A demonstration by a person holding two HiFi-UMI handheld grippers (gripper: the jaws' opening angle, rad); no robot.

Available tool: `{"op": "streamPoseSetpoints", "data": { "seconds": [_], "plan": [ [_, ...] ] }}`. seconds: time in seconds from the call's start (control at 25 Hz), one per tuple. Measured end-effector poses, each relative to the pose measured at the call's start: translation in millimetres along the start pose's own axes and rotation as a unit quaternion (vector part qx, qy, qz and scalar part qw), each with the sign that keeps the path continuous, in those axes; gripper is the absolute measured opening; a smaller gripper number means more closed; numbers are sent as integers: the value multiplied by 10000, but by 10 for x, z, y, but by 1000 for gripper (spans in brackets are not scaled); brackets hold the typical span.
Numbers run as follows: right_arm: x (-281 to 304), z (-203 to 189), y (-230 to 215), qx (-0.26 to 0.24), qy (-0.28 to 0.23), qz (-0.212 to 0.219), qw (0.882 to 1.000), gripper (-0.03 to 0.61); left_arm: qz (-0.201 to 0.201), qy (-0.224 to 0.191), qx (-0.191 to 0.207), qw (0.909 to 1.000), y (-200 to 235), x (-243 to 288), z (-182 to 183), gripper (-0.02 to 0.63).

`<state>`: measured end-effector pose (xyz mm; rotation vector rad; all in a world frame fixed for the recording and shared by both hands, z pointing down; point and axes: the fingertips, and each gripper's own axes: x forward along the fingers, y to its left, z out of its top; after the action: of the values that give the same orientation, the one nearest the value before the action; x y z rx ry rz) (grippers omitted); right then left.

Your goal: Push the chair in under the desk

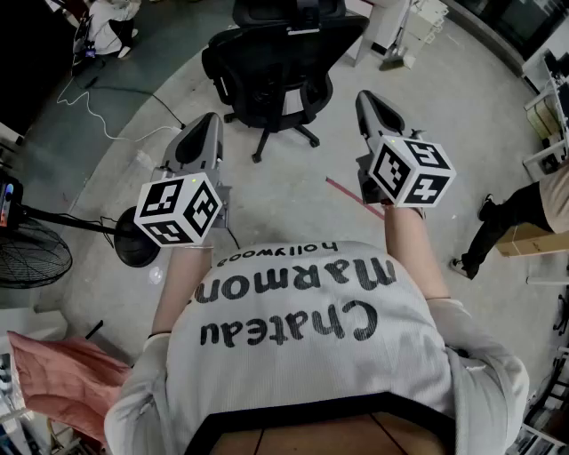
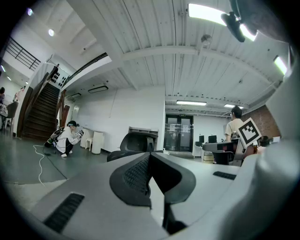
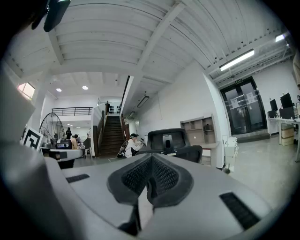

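Ahead of both closed, empty tools (image 1: 203, 133) (image 1: 372, 108) stands the chair (image 1: 283, 67)

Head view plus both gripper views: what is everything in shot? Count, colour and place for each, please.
chair: 1, black, on the floor ahead of both grippers
fan: 1, black, floor, left edge
cable: 1, white, floor, upper left
tape strip: 1, red, floor near the right gripper
cloth: 1, pink, lower left
crouching person: 1, light top, upper left
standing person: 1, dark trousers, right edge
left gripper: 1, grey, fingers shut, empty
right gripper: 1, grey, fingers shut, empty
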<state>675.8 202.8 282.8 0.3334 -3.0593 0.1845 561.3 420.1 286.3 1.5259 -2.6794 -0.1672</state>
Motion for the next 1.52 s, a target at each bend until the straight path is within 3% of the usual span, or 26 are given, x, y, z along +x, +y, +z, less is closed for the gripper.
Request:
{"op": "streamPoseSetpoints", "data": {
  "seconds": [0.36, 0.6, 0.8, 0.96, 1.28, 1.52],
  "plan": [
    [-14, -68, -101, 9, 56, 55, 10000, 11, 63, -24, -28, 10000, -75, 27, -51, 15],
    [98, -84, -250, 81, 61, 350, 9993, 11, 187, -92, -134, 9997, -124, 206, -116, 15],
    [148, -386, -459, -65, 390, 389, 9985, 11, 239, -183, -293, 9991, -238, 281, -358, 15],
    [301, -741, -651, 150, 761, 325, 9965, 11, 273, 244, -338, 9988, -235, 440, -689, 15],
    [872, -1020, -992, 518, 1053, 211, 9929, 11, 189, 535, -238, 9981, 88, 1068, -825, 15],
    [1632, -938, -1178, 580, 1141, 135, 9917, 11, 109, 544, -288, 9980, 557, 1781, -730, 15]
  ]
}}
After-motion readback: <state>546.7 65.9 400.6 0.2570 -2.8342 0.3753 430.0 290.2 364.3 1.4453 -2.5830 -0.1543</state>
